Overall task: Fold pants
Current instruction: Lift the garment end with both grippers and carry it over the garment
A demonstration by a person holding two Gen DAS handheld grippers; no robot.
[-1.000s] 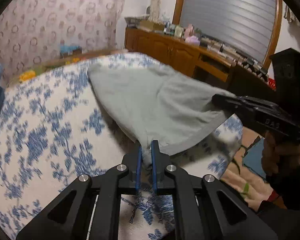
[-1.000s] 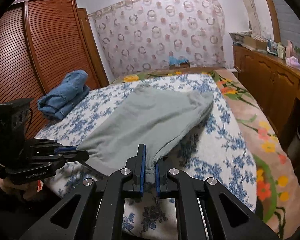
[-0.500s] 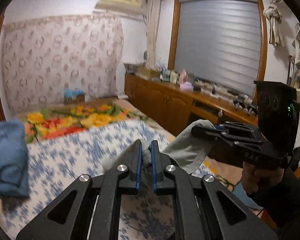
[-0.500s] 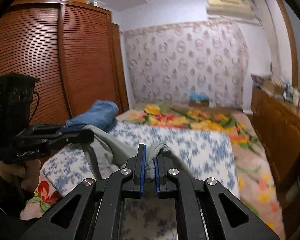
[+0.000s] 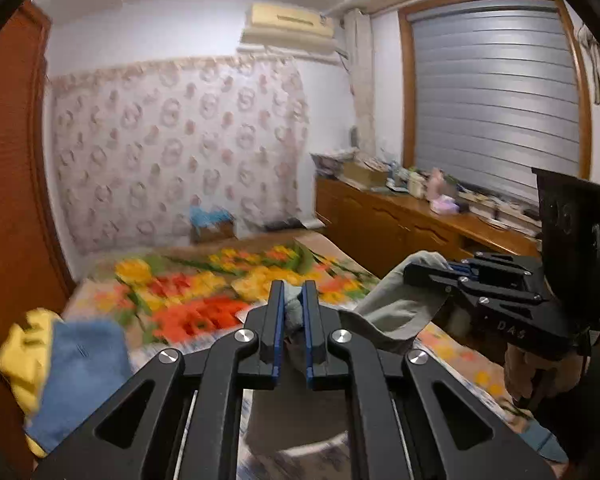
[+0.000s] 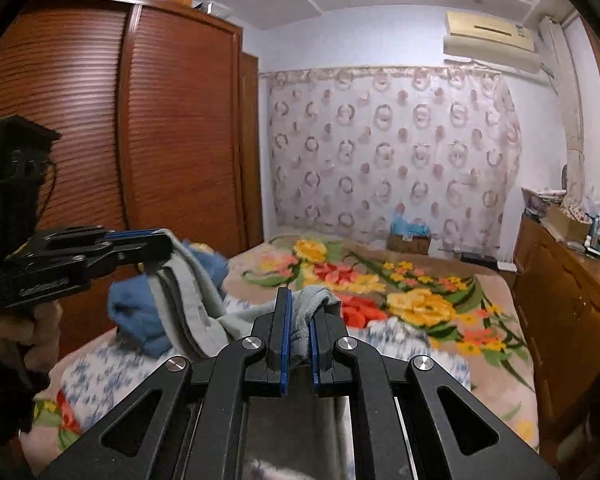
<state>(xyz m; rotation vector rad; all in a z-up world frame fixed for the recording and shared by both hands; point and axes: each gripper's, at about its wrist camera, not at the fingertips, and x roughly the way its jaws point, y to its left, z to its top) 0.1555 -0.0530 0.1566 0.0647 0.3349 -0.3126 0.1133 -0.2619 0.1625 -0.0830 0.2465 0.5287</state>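
Grey pants (image 5: 396,308) hang in the air above the bed, held at two points along one edge. The left gripper (image 5: 293,312) pinches a bunched fold of the grey fabric between its blue-lined fingers (image 5: 278,320), and the right gripper (image 6: 301,320) is clamped on another bunch of the same cloth. In the left wrist view the right gripper appears off to the right, its tips buried in the raised fabric, with the cloth sagging in a shallow curve between the two grips. In the right wrist view the left gripper sits at the left edge with the pants draping down from it toward the bedspread (image 6: 400,288), which carries large yellow, red and orange flowers. A blue garment (image 6: 140,316) lies heaped on the bed just behind the hanging cloth, near the brown louvred wardrobe (image 6: 140,120). A patterned curtain (image 6: 388,148) covers the far wall.
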